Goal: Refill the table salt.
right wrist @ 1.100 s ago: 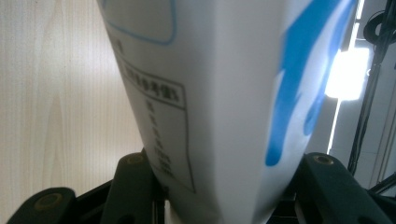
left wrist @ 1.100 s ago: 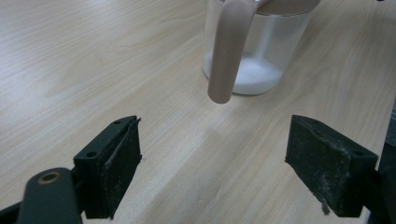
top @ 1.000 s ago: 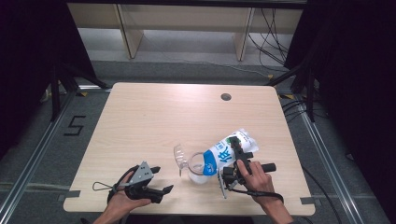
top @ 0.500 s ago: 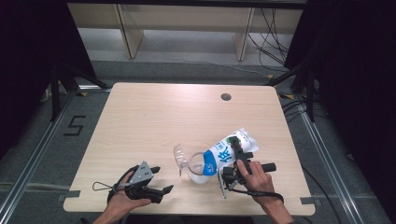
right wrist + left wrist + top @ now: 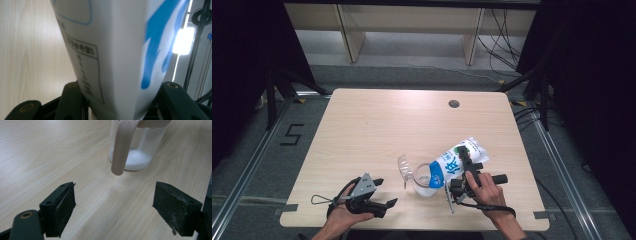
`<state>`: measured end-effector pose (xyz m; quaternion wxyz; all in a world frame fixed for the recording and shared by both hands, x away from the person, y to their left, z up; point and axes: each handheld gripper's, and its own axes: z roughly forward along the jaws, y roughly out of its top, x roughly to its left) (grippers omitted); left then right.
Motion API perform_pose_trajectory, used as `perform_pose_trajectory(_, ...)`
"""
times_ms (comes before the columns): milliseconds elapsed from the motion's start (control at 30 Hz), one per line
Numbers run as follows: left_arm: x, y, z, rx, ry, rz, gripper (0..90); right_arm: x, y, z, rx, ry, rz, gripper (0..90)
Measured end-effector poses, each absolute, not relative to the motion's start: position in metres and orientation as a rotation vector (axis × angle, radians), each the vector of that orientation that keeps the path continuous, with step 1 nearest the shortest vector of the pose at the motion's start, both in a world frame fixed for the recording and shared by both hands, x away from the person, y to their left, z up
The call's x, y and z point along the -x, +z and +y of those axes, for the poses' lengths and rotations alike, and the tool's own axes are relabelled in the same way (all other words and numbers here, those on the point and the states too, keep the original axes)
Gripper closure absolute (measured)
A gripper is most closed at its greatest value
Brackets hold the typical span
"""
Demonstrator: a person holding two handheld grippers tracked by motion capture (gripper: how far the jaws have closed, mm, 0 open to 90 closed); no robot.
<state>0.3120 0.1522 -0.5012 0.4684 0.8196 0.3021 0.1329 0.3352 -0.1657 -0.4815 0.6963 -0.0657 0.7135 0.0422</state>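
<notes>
Between right tool (image 5: 460,167) jaws: pouch (image 5: 458,161) clamped, tilted over cup (image 5: 424,181).

A white pouch (image 5: 458,161) with blue print tips over a clear cup (image 5: 426,181) on the pale wood-grain table (image 5: 382,125).

Little separates these moments: the tilted pouch (image 5: 460,157) in the right gripper (image 5: 464,167) leans very slightly lower over the measuring cup (image 5: 424,181).
</notes>
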Motion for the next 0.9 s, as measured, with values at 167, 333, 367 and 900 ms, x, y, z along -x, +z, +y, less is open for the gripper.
perform_pose_trajectory(167, -0.3119, -0.5012, 0.1521, -2.010, 0.325, 0.740, 17.3, -0.3361, -0.4802, -0.1653, 0.176, 0.089, 1.582, 56.7)
perform_pose_trajectory(333, -0.3120, -0.5016, 0.1519, -2.004, 0.310, 0.747, 17.3, -0.3363, -0.4798, -0.1654, 0.186, 0.085, 1.575, 57.5)
perform_pose_trajectory(367, -0.3119, -0.5016, 0.1519, -2.003, 0.318, 0.746, 17.3, -0.3363, -0.4799, -0.1654, 0.184, 0.085, 1.575, 57.6)
perform_pose_trajectory(900, -0.3120, -0.5014, 0.1520, -2.008, 0.320, 0.745, 17.3, -0.3361, -0.4804, -0.1658, 0.183, 0.090, 1.579, 59.4)
